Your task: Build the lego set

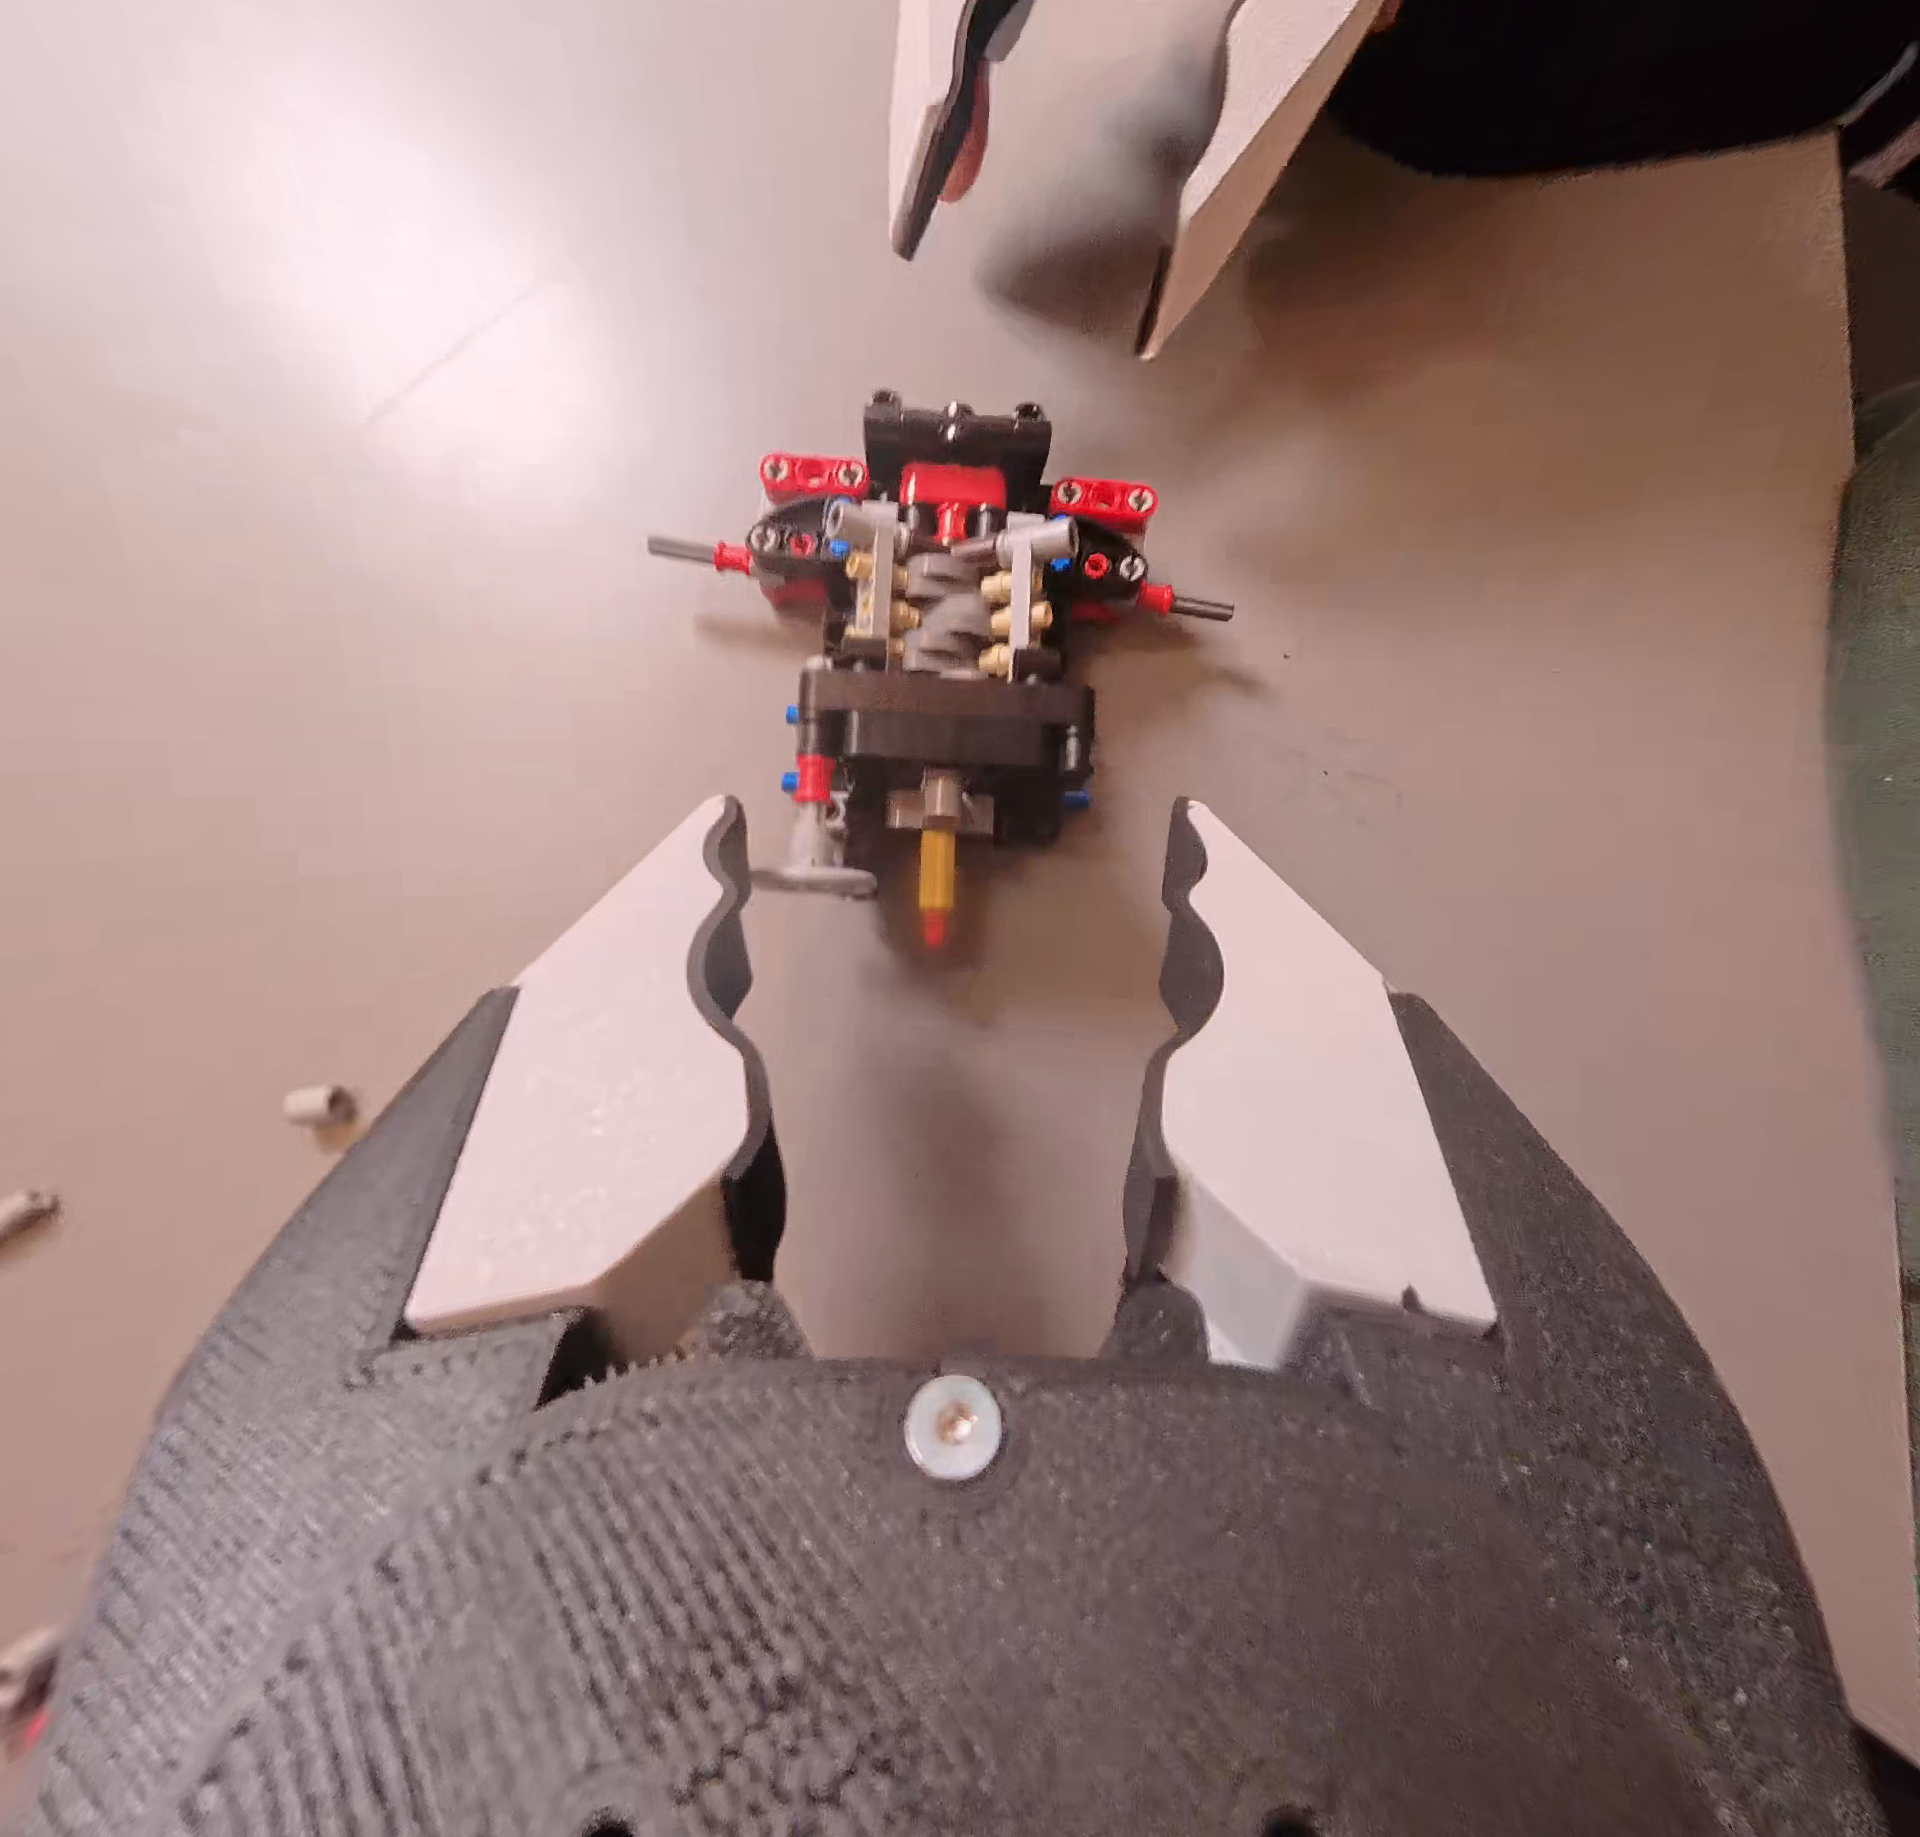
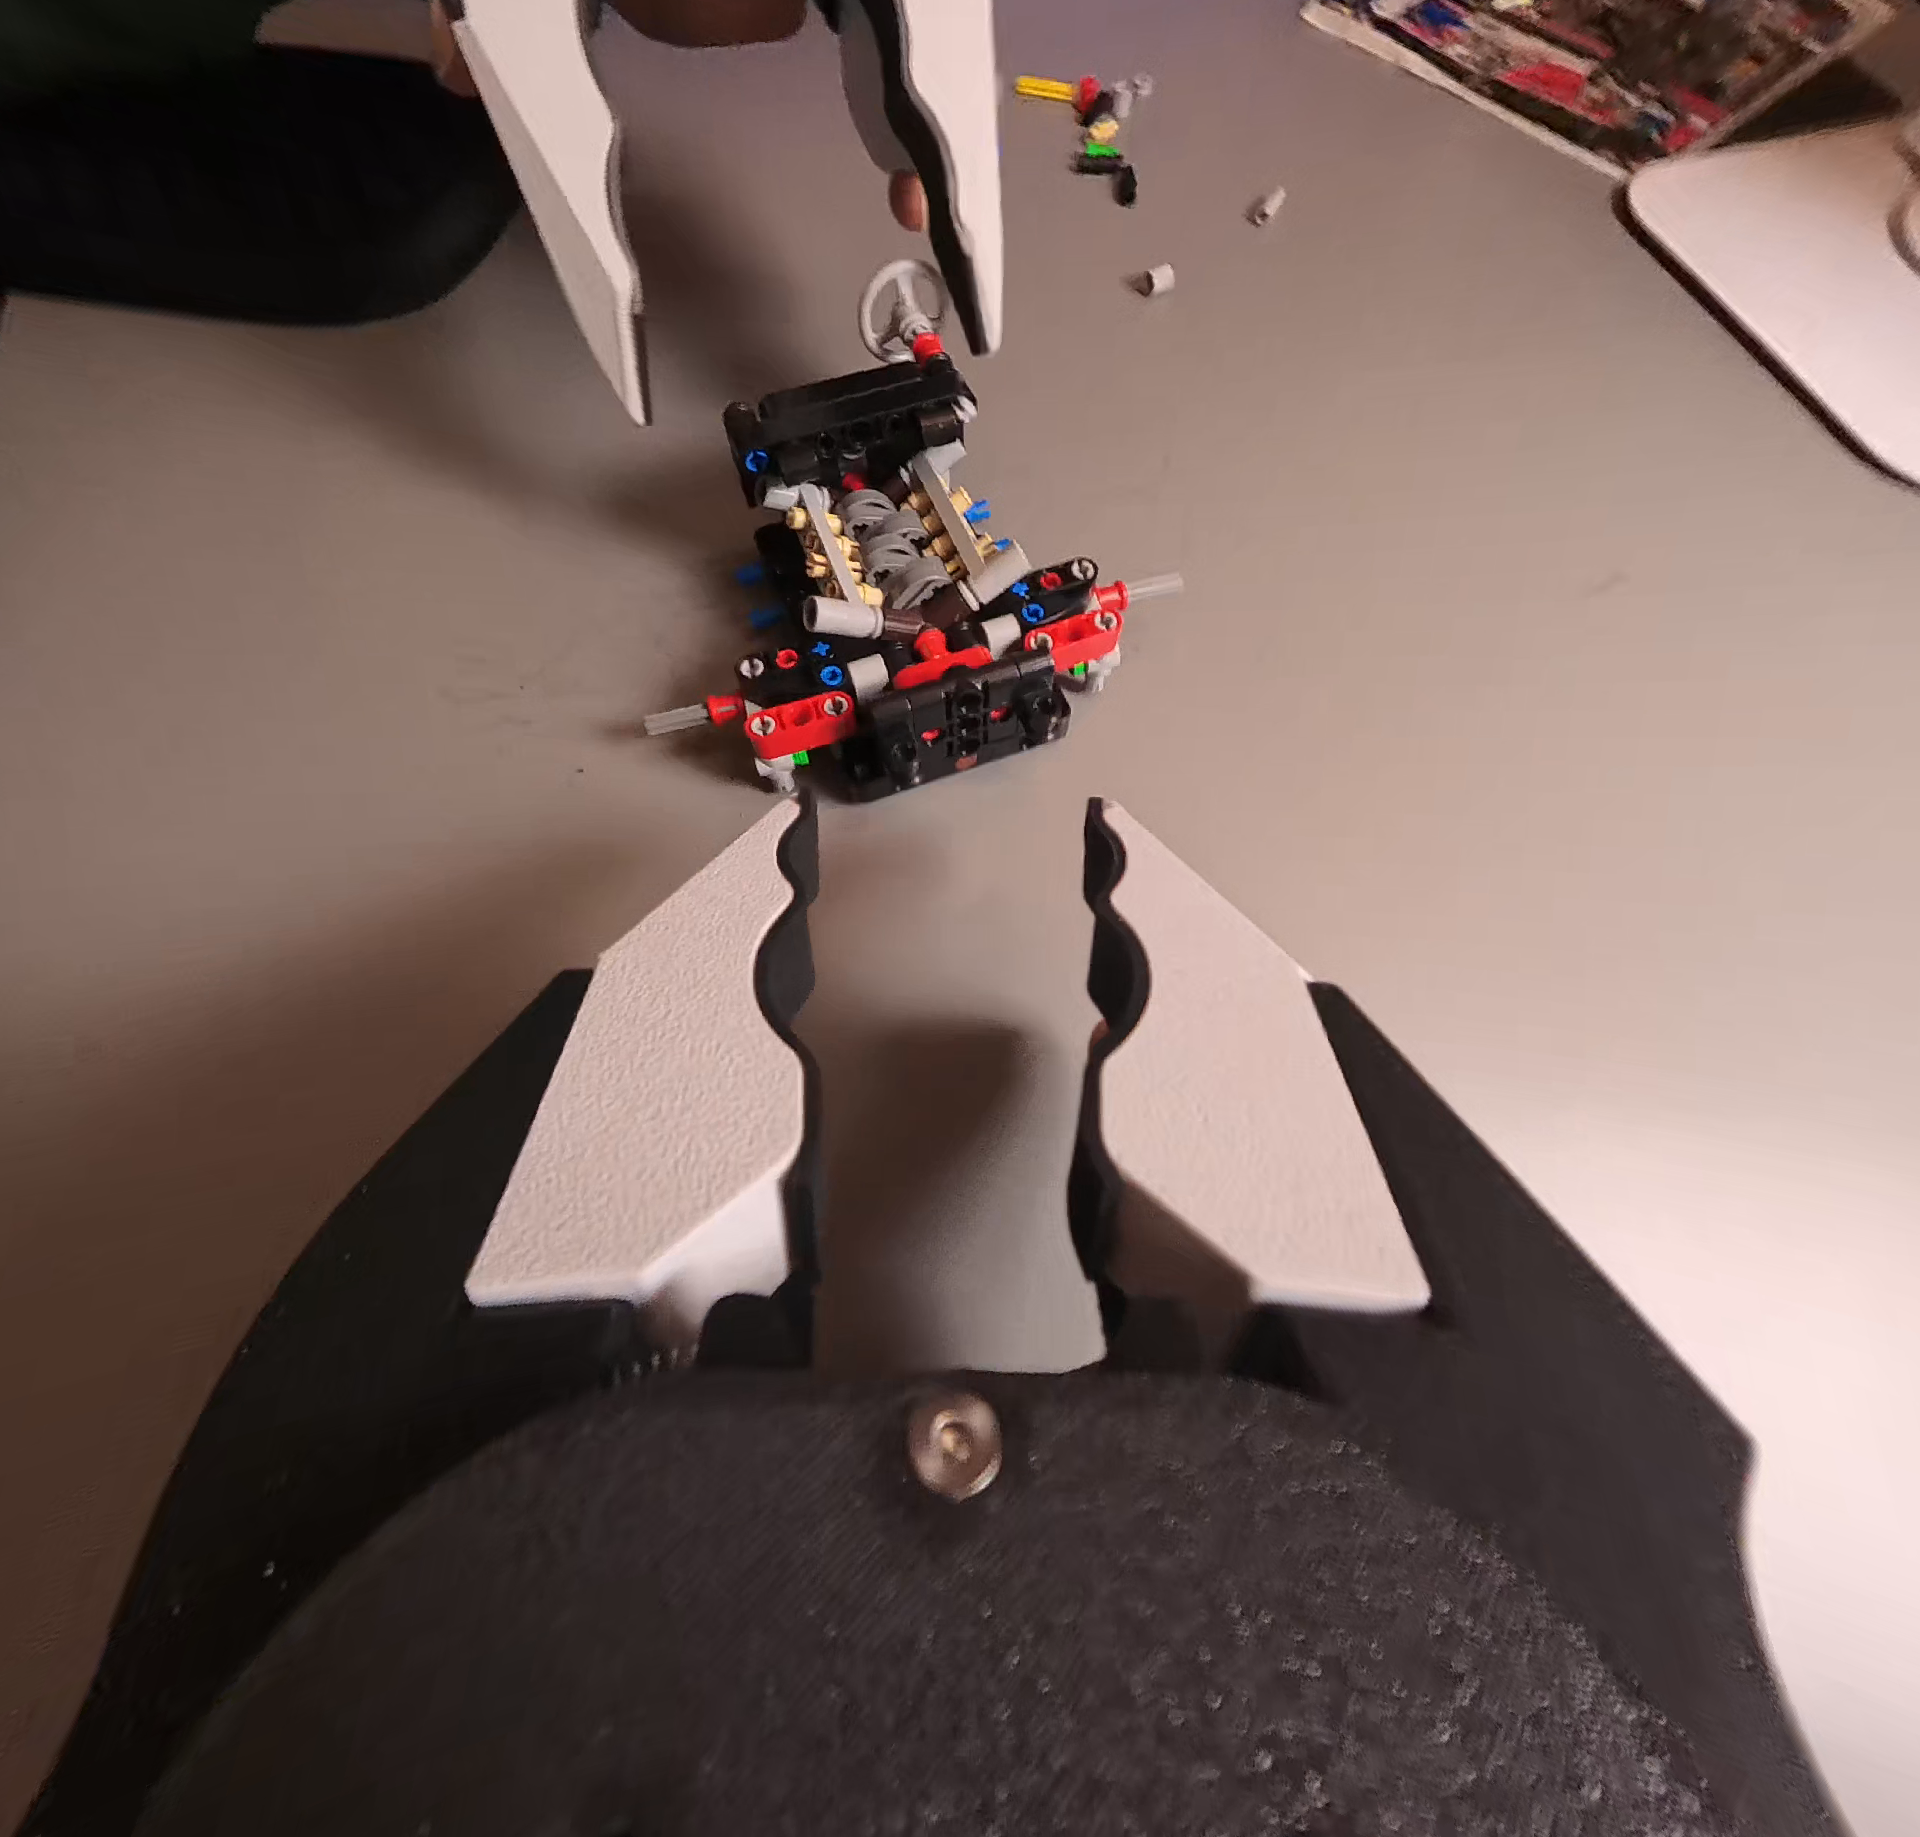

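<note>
A partly built lego car chassis [image 1: 940,624], black, red and grey with tan pistons, lies on the grey table. Grey axles stick out both sides; a yellow-and-red axle [image 1: 937,878] and a grey steering wheel [image 2: 902,304] sit at one end. My left gripper [image 1: 961,816] is open and empty, its tips just short of the steering-wheel end. My right gripper [image 2: 945,811] is open and empty, its tips just short of the other end of the chassis [image 2: 904,592]. Each gripper also shows across the chassis in the other view: the right [image 1: 1023,301], the left [image 2: 810,385].
Several loose lego pieces [image 2: 1107,130] lie on the table beyond the chassis, with two small grey connectors [image 2: 1153,279] nearer. An instruction booklet [image 2: 1590,31] lies at the far right beside a white device [image 2: 1787,260]. A grey connector [image 1: 320,1101] lies left of my left gripper.
</note>
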`<action>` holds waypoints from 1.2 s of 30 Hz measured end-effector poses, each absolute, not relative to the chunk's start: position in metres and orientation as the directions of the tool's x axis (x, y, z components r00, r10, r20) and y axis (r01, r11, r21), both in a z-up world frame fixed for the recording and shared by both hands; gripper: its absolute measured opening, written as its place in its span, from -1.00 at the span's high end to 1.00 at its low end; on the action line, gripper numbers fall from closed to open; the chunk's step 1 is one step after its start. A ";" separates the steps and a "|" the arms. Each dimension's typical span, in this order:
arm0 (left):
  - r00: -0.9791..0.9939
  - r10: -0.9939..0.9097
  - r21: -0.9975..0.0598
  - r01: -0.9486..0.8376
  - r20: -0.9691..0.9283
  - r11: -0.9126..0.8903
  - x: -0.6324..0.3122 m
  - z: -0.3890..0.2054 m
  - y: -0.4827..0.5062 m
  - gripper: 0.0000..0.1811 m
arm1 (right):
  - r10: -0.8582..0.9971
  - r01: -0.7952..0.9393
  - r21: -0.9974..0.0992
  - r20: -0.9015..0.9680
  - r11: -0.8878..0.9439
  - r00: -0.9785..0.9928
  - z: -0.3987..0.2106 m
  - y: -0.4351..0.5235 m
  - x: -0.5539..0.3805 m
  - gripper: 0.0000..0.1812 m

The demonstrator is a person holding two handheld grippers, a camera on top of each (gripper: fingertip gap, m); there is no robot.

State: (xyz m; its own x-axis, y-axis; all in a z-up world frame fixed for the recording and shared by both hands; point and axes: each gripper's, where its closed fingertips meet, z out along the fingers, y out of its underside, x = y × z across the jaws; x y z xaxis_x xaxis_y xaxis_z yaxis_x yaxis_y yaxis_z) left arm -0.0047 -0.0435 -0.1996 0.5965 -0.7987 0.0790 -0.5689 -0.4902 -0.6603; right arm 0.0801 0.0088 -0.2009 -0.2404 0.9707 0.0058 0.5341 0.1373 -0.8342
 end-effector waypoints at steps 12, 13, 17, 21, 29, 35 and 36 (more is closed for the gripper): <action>0.708 -0.706 -0.723 -0.497 -0.019 -0.480 -0.011 -0.215 -0.040 0.24 | 0.868 0.476 -0.817 0.061 0.327 -0.492 -0.214 -0.002 0.052 0.56; 0.711 -0.703 -0.728 -0.494 -0.024 -0.475 -0.012 -0.216 -0.039 0.25 | 0.874 0.478 -0.818 0.061 0.320 -0.481 -0.214 -0.002 0.053 0.56; 0.710 -0.703 -0.757 -0.471 -0.020 -0.454 -0.011 -0.212 -0.037 0.24 | 0.892 0.499 -0.810 0.064 0.308 -0.447 -0.213 -0.006 0.059 0.56; 0.699 -0.715 -0.772 -0.462 -0.015 -0.436 -0.008 -0.210 -0.039 0.21 | 0.901 0.521 -0.793 0.078 0.316 -0.427 -0.208 -0.007 0.064 0.55; 0.680 -0.733 -0.794 -0.448 -0.004 -0.412 0.001 -0.209 -0.041 0.13 | 0.880 0.507 -0.756 0.191 0.415 -0.435 -0.177 -0.001 0.039 0.71; 0.676 -0.737 -0.807 -0.437 -0.004 -0.396 0.009 -0.206 -0.037 0.08 | 0.819 0.527 -0.673 0.213 0.519 -0.533 -0.195 -0.012 0.023 0.79; 0.672 -0.741 -0.808 -0.438 -0.003 -0.394 0.012 -0.207 -0.036 0.07 | 0.813 0.529 -0.664 0.215 0.528 -0.542 -0.195 -0.012 0.022 0.79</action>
